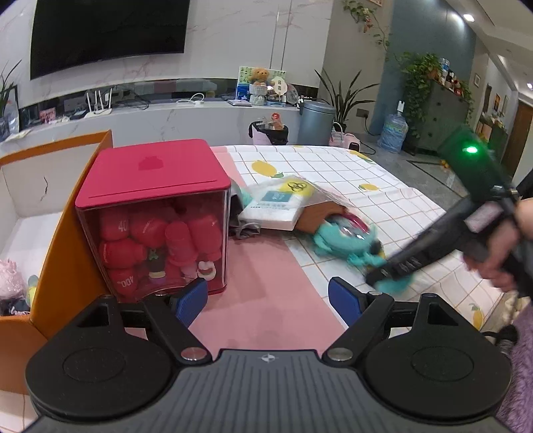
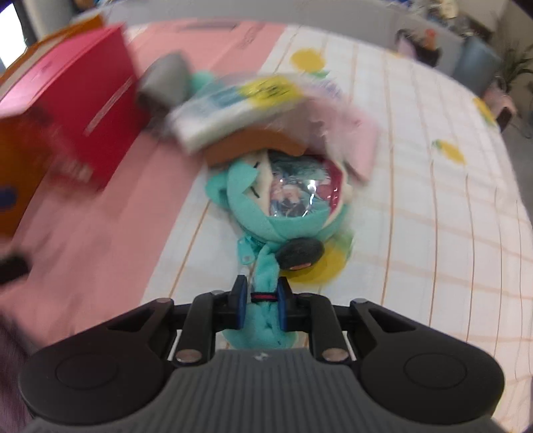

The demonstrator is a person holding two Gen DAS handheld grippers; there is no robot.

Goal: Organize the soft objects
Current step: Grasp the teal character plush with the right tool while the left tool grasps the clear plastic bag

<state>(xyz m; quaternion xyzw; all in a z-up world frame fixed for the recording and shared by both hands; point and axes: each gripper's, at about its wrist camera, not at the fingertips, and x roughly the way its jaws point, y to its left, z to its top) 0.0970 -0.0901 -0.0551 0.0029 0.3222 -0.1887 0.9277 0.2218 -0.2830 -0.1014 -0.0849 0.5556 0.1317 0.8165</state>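
Tablecloth [image 1: 333,173] pink and lemon-checked, wall television [image 1: 106,30] behind.

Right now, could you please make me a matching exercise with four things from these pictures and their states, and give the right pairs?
Things:
1. right gripper
2. left gripper
3. red box
4. white packet

States:
A. open, nothing between the pads
B. lies tilted on other things
C. shut on the tail end of the teal plush toy
D. stands upright on the pink cloth, full of red items

Pairs: 1-C, 2-A, 3-D, 4-B
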